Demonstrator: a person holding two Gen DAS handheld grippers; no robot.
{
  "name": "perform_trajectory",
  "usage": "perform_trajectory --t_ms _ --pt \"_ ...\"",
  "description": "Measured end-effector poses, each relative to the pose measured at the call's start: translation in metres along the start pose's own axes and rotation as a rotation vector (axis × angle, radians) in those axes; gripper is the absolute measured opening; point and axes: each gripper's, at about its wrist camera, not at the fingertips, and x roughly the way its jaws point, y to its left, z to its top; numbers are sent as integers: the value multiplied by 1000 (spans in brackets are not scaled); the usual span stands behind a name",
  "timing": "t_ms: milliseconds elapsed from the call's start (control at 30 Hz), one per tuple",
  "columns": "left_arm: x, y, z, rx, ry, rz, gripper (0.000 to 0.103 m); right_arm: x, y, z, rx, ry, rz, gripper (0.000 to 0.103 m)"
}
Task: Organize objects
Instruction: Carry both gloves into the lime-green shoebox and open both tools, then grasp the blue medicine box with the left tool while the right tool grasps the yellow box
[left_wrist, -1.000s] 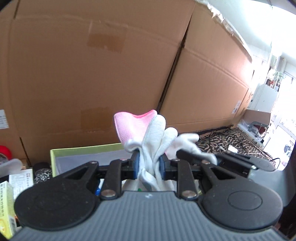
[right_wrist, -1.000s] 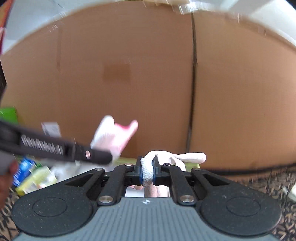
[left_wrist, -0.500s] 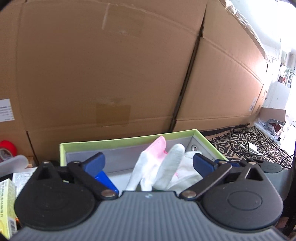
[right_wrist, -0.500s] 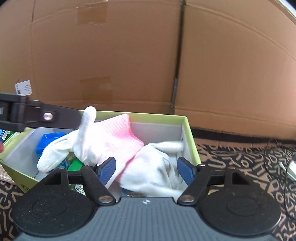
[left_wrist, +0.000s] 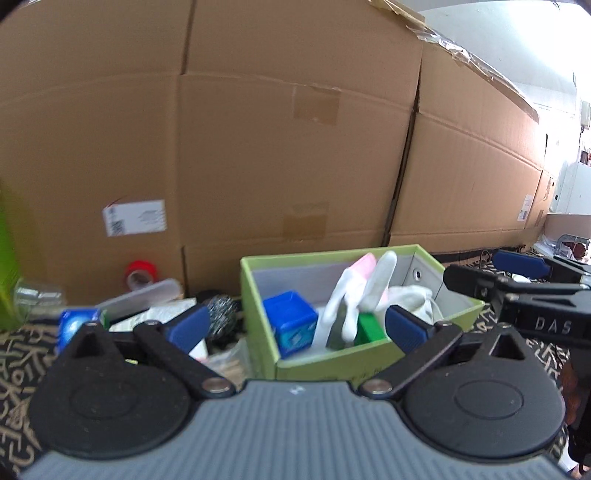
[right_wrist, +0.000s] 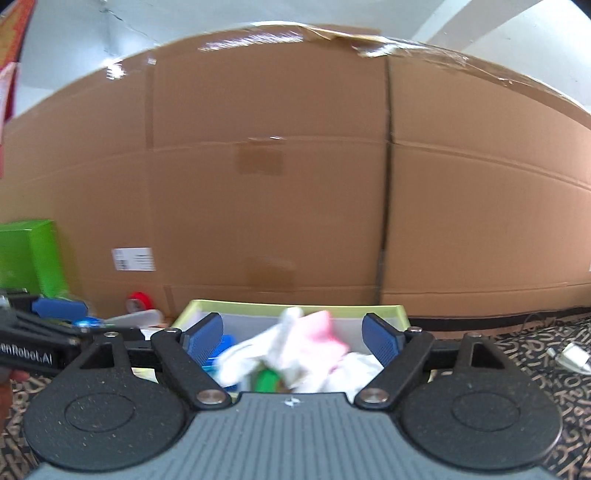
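A light green open box (left_wrist: 369, 356) stands in front of the cardboard wall. Inside it lie white gloves with pink cuffs (left_wrist: 364, 288), a blue box (left_wrist: 293, 325) and a green item (left_wrist: 371, 326). My left gripper (left_wrist: 295, 326) is open and empty, pulled back in front of the box. My right gripper (right_wrist: 293, 334) is open and empty, just before the box (right_wrist: 207, 306), with the gloves (right_wrist: 295, 347) between its jaws in view. The right gripper also shows at the right of the left wrist view (left_wrist: 517, 280).
Large cardboard boxes (left_wrist: 277, 147) form a wall behind. Left of the green box are a red tape roll (left_wrist: 142, 273), a steel scourer (left_wrist: 221, 312), a clear plastic container (left_wrist: 147, 295) and papers. A patterned cloth (right_wrist: 535, 343) covers the surface, with a white plug (right_wrist: 570, 354) at right.
Both grippers let go of the gloves, which dropped into the green box. Both grippers opened wide and have since drawn back from the box.
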Motion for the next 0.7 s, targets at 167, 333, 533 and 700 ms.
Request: perform_trajectory --t_ms 167,333,533,700 --pt "-30 36 -29 -67 22 75 103 -16 33 -17 13 10 86 86" --pt "-39 77 -58 -139 82 151 103 -10 75 -44 -31 62 155 86" --pt "-30 129 -70 -208 109 307 103 14 119 -65 -54 135 254 86" --pt "3 164 -63 -258 149 361 103 21 141 -68 -89 146 287 86"
